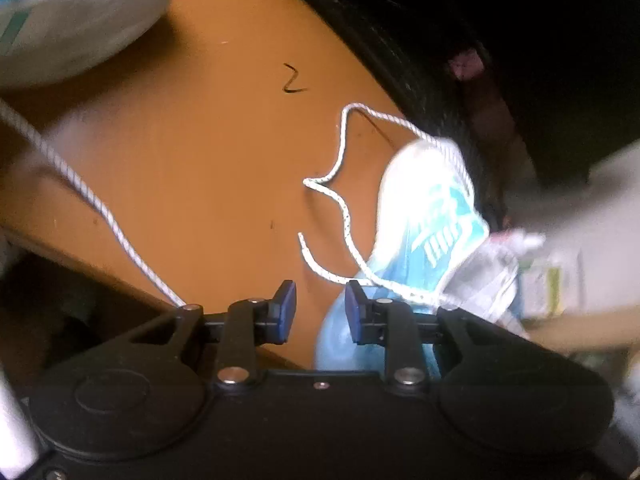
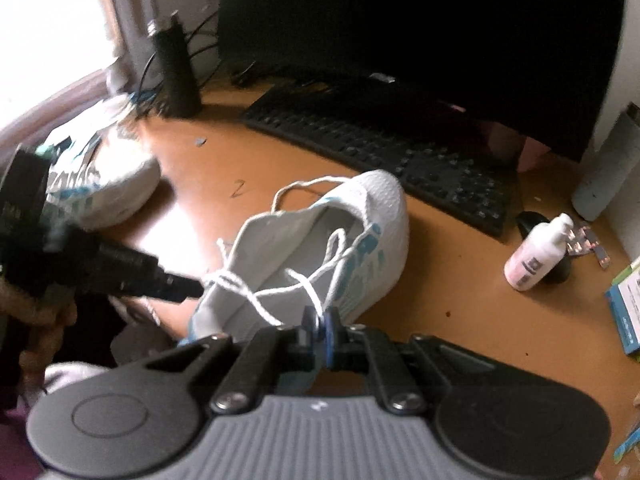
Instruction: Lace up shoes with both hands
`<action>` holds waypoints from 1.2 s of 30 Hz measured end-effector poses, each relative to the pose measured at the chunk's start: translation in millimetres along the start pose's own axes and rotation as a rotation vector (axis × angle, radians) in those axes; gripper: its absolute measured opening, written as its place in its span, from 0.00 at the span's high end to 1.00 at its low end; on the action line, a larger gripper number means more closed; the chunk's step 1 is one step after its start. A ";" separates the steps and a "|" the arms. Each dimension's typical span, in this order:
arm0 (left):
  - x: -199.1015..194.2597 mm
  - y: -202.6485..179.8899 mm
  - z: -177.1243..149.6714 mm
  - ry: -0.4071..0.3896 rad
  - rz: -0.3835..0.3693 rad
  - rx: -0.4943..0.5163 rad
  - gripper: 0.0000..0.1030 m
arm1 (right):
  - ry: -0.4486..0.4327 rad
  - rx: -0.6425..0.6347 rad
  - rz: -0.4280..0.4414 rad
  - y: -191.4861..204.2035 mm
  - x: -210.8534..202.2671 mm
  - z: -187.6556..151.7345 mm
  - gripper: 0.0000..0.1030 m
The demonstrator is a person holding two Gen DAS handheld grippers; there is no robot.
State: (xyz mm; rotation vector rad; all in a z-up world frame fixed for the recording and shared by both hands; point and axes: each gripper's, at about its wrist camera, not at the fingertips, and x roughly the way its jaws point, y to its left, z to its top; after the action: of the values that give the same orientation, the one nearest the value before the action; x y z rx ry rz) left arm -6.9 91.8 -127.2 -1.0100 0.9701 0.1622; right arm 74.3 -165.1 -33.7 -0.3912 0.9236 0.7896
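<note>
A white shoe with teal side marks (image 2: 372,208) (image 1: 432,208) lies on the orange desk (image 2: 460,288), with its opening toward me. Its white speckled lace (image 2: 320,268) crosses the tongue loosely, and a slack loop of the lace (image 1: 340,152) lies on the desk. My right gripper (image 2: 320,326) is shut on a strand of that lace, just in front of the shoe's heel. My left gripper (image 1: 320,308) stands open beside the heel with nothing between its blue pads. From the right wrist view, the left gripper (image 2: 188,288) points at the shoe's collar. Another lace strand (image 1: 80,184) runs past its left side.
A second white shoe (image 2: 112,184) (image 1: 72,20) sits at the left. A black keyboard (image 2: 380,148) and dark monitor (image 2: 420,20) stand behind. A white bottle (image 2: 536,256), black mouse (image 2: 528,220), blister pack (image 2: 588,240) and boxes (image 2: 624,304) lie at the right.
</note>
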 end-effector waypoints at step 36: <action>-92.2 -32.7 67.5 -0.359 -0.082 0.056 1.00 | -0.037 0.013 0.074 7.1 -14.9 4.0 0.64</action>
State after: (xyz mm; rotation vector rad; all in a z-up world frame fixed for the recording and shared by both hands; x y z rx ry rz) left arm -3.0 153.5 -25.6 -0.9291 0.6025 0.2377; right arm 65.9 -164.4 -19.0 -0.3320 0.9118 0.8553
